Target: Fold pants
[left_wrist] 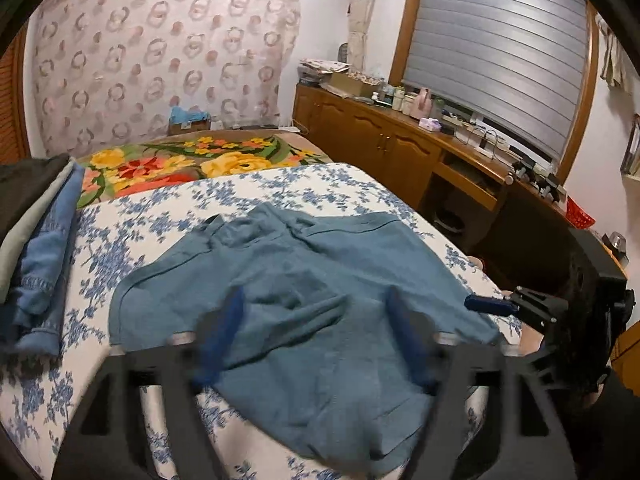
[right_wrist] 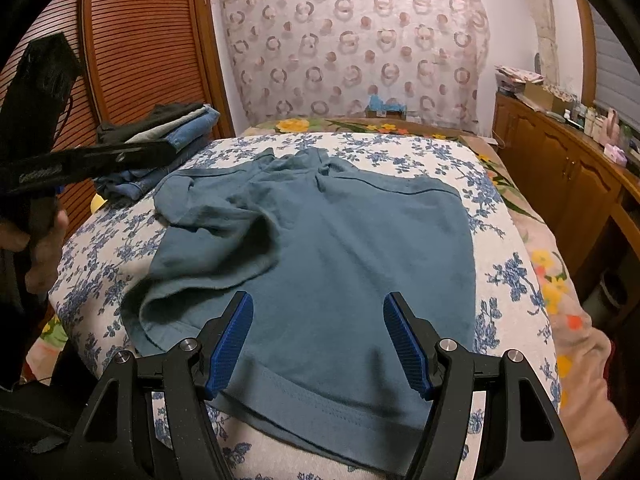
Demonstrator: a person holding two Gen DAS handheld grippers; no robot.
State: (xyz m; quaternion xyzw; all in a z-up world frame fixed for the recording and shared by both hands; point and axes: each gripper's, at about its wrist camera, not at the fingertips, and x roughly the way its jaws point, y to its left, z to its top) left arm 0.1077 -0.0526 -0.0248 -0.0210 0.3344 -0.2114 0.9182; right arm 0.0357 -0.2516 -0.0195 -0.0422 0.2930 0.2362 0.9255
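Teal-blue pants (left_wrist: 304, 264) lie spread and partly folded on the bed, rumpled along their left side (right_wrist: 208, 232). In the left wrist view my left gripper (left_wrist: 315, 300) hovers over the near part of the pants, its blurred blue fingers wide apart with nothing between them. My right gripper (right_wrist: 319, 300) stands open just above the hem at the near edge, its pads clear of the cloth. From the right wrist view the left gripper (right_wrist: 160, 150) shows side-on at the left, held by a hand (right_wrist: 44, 248). The right gripper (left_wrist: 486, 305) shows at the right edge of the bed.
The bed carries a white sheet with blue flowers (left_wrist: 132, 216) over a bright floral blanket (left_wrist: 180, 164). A stack of folded clothes (left_wrist: 44, 240) (right_wrist: 176, 128) lies at the bed's left side. A cluttered wooden cabinet (left_wrist: 380, 140) (right_wrist: 560, 168) runs along the right.
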